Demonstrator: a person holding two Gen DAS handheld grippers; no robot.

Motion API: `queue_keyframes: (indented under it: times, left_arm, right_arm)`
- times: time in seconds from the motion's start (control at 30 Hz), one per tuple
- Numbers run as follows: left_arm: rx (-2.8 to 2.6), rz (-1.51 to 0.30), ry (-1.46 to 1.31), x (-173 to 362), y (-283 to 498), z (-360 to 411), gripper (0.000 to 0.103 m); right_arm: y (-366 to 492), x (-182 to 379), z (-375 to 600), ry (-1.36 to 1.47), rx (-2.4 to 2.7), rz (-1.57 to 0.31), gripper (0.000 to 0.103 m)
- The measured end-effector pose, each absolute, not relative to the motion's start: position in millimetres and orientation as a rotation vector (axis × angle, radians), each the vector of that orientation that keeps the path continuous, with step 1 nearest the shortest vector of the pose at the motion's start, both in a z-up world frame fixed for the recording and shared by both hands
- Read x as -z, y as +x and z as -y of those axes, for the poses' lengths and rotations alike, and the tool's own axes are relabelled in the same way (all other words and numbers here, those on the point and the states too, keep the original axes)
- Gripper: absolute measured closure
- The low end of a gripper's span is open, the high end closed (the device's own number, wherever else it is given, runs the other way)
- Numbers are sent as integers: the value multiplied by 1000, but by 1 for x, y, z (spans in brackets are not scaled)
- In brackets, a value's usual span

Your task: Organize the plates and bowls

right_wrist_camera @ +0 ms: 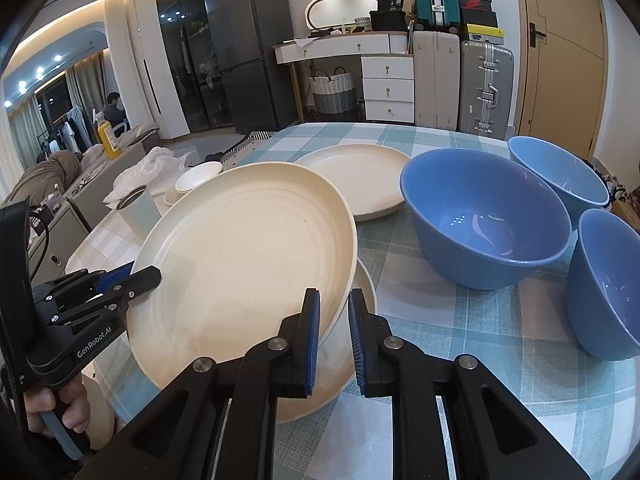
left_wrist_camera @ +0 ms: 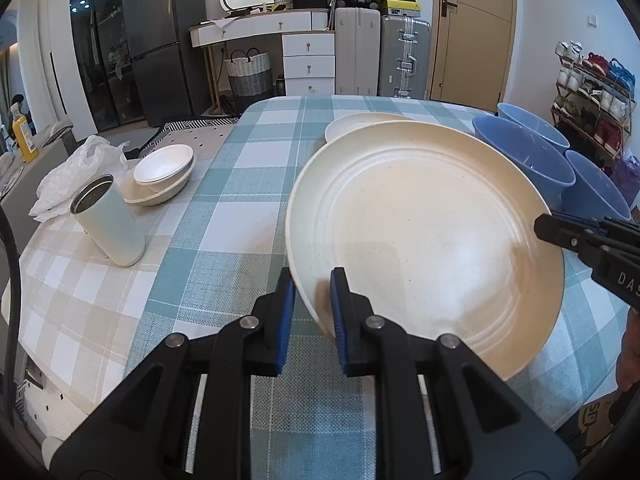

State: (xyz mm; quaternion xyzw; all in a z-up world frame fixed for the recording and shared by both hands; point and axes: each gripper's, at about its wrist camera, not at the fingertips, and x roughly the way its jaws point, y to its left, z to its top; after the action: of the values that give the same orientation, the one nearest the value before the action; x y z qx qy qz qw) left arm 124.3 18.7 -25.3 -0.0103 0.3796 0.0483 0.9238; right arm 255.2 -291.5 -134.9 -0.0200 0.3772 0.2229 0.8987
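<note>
- A cream plate (left_wrist_camera: 420,232) fills the centre right of the left wrist view, tilted, its near rim clamped between the blue pads of the left gripper (left_wrist_camera: 313,280) at lower centre.
- The right gripper (left_wrist_camera: 560,232) enters that frame from the right edge, its black tip on the plate's far right rim.
- In the right wrist view the same plate (right_wrist_camera: 240,264) sits centre left, its right rim pinched by the right gripper (right_wrist_camera: 334,300) at lower centre; both tools are clenched on the plate.
- The left gripper (right_wrist_camera: 136,276) shows at the left edge of that view, biting the plate's opposite rim, with a hand (right_wrist_camera: 60,404) wrapped around its grip at lower left.
- A second plate (right_wrist_camera: 362,364) lies flat beneath the held one, its edge peeking out to the right of the held plate in the lower centre of the frame.
- A third plate (right_wrist_camera: 360,180) rests flat on the checked tablecloth (right_wrist_camera: 460,340) behind, upper centre of the right wrist view.
- 3 blue bowls stand upright at the right of that frame: a large bowl (right_wrist_camera: 484,216) in the centre right, a far bowl (right_wrist_camera: 560,172) behind it and a near bowl (right_wrist_camera: 608,284) at the right edge.
- At the left of the left wrist view, a pale tumbler (left_wrist_camera: 108,220) stands near 2 stacked white bowls (left_wrist_camera: 164,172) and a crumpled plastic bag (left_wrist_camera: 76,172).
- Suitcases (left_wrist_camera: 380,56) and a white dresser (left_wrist_camera: 288,48) line the wall beyond the table, at the top of the frame.
</note>
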Motion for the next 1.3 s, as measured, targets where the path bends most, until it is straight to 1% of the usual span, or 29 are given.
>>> queue_keyframes:
  times: [0.93,1.3]
  left_arm:
    - [-110,-821,70,73,148,-9,87]
    - [-116,-831,109,83,150,-3,86]
  right_arm:
    - [263,164,290,-58,-415,-852,87]
    - [258,173,279,-138,-356,-858,84]
